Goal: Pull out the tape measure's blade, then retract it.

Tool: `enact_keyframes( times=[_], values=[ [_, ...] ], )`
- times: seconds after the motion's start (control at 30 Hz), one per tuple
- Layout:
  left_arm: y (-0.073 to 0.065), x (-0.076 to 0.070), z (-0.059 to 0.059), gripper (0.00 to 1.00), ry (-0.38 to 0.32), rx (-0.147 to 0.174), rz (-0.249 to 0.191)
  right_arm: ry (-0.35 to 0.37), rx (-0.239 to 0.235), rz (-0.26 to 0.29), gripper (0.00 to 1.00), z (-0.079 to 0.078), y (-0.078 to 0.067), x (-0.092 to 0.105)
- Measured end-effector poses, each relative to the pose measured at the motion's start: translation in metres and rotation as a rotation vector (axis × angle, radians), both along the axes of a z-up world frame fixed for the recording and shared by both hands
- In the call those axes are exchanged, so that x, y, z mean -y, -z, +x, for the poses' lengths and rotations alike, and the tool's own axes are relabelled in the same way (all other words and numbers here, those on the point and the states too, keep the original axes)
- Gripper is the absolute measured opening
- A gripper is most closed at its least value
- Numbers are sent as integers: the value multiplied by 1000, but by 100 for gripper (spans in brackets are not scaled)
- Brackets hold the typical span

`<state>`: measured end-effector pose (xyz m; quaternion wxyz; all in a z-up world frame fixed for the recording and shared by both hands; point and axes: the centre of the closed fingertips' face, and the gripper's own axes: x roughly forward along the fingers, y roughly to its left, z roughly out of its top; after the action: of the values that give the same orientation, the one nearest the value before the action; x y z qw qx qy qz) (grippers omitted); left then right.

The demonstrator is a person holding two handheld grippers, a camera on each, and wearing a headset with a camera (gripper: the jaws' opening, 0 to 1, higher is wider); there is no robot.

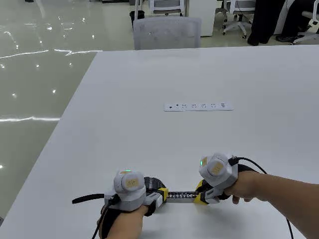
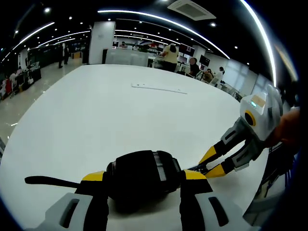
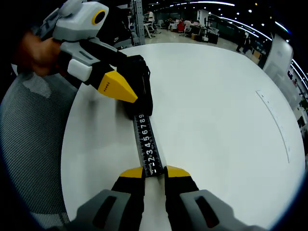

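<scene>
The black tape measure case (image 2: 139, 178) rests on the white table, and my left gripper (image 2: 144, 180) is shut on it from both sides. Its strap trails off to the left. In the head view the case (image 1: 153, 185) sits near the table's front edge. A short length of black blade (image 3: 146, 144) with white numbers runs from the case (image 3: 137, 84) to my right gripper (image 3: 154, 172), which is shut on the blade's end. In the head view the blade (image 1: 180, 195) spans the small gap between the left gripper (image 1: 155, 195) and the right gripper (image 1: 201, 193).
A white power strip (image 1: 198, 106) lies flat in the middle of the table (image 1: 149, 99). A grey mesh chair (image 1: 167, 32) stands behind the far edge. The table's left edge drops to a glossy floor. People sit at desks far off.
</scene>
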<state>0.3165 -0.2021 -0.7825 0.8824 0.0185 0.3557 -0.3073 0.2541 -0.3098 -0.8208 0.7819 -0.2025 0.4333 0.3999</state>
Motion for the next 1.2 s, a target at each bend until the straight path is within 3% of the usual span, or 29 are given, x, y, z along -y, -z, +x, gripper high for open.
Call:
enact_keyframes(
  times=[1.2],
  values=[
    [0, 1, -2, 56, 13, -8, -1, -15, -1, 29, 14, 12, -2, -30]
  ],
)
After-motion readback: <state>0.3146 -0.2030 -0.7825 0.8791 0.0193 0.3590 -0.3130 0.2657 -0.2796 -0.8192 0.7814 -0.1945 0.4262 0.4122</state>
